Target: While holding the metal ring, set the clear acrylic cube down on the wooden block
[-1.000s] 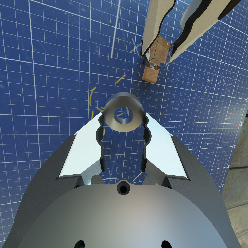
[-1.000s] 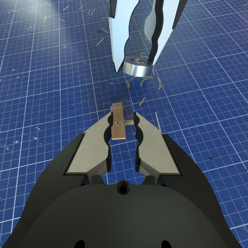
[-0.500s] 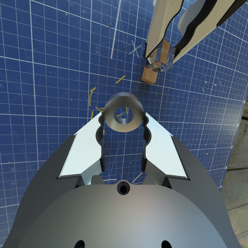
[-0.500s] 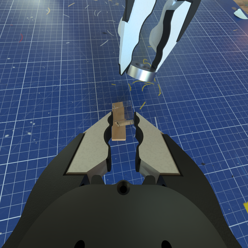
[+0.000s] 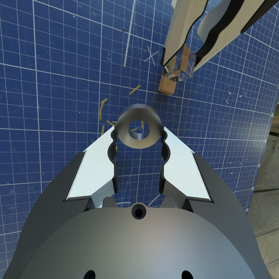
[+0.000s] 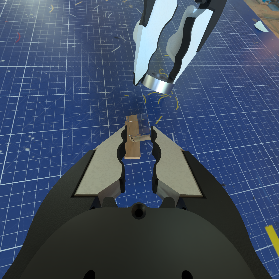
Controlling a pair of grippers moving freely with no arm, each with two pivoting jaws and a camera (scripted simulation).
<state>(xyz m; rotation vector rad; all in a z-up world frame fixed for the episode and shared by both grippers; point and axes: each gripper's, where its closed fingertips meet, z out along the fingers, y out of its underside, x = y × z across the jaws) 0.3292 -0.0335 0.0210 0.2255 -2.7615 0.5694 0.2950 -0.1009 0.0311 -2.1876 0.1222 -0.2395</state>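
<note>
My left gripper [image 5: 138, 128] is shut on the metal ring [image 5: 138, 144] and holds it above the blue cutting mat [image 5: 60, 90]. In the right wrist view this gripper [image 6: 157, 81] hangs at the top with the ring [image 6: 157, 86] between its tips. My right gripper [image 6: 138, 128] is shut on the clear acrylic cube [image 6: 140, 125]. The cube is over the far end of the wooden block [image 6: 132, 151], offset to its right. I cannot tell whether they touch. The left wrist view shows the right gripper [image 5: 178, 64], cube [image 5: 181, 68] and block [image 5: 166, 86] at the upper right.
Yellow shavings [image 6: 163, 98] lie on the mat under the ring. The mat's edge and a wooden bench [image 5: 265, 196] run along the right. A white scrap [image 6: 259, 26] and a yellow strip [image 6: 271, 240] lie near the mat's right side.
Both grips hold. The left gripper with the ring has drifted right and looks nearer in the right wrist view. The cube has shifted slightly over the block.
</note>
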